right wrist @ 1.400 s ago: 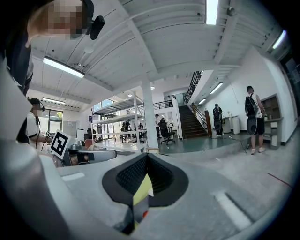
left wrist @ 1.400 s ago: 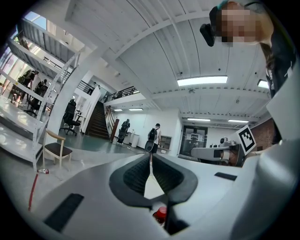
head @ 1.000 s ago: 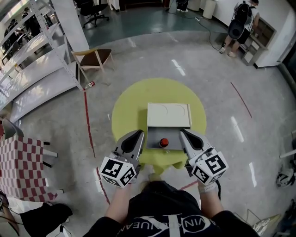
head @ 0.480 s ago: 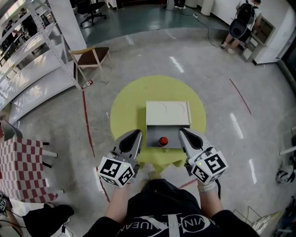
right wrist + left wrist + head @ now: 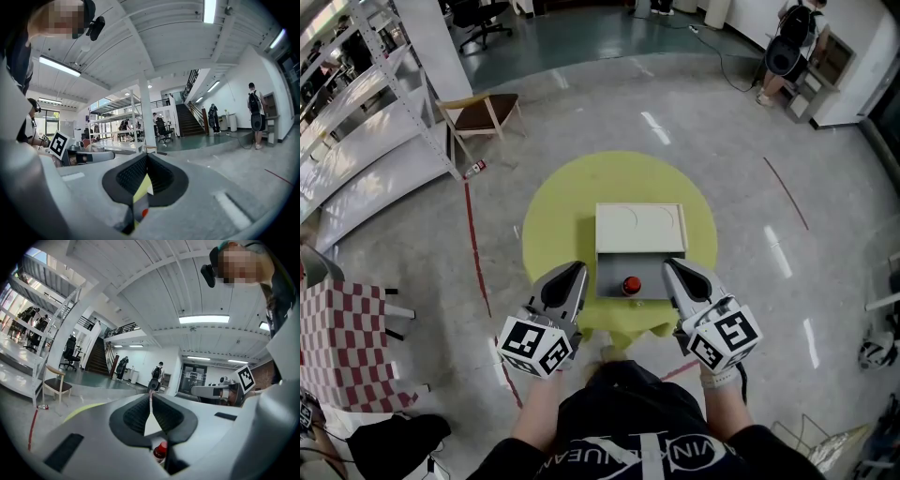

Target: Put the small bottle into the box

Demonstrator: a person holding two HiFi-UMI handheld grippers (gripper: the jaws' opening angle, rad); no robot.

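In the head view a small bottle with a red cap (image 5: 630, 286) stands upright in the grey box (image 5: 609, 279). The box's cream lid (image 5: 639, 231) lies open behind it. My left gripper (image 5: 575, 273) is just left of the box and my right gripper (image 5: 672, 270) just right of it. Both are shut, hold nothing and point away from me. The left gripper view shows the left gripper (image 5: 150, 397) with its tips together and the red cap (image 5: 161, 450) below them. In the right gripper view the right gripper (image 5: 147, 156) is likewise closed, with a speck of the red cap (image 5: 145, 212) low in the gap.
The box rests on a round yellow table (image 5: 562, 206) on a polished floor. A wooden chair (image 5: 483, 112) and metal shelving (image 5: 375, 122) stand far left, a checkered seat (image 5: 347, 342) near left. A person with a backpack (image 5: 787, 47) is far right.
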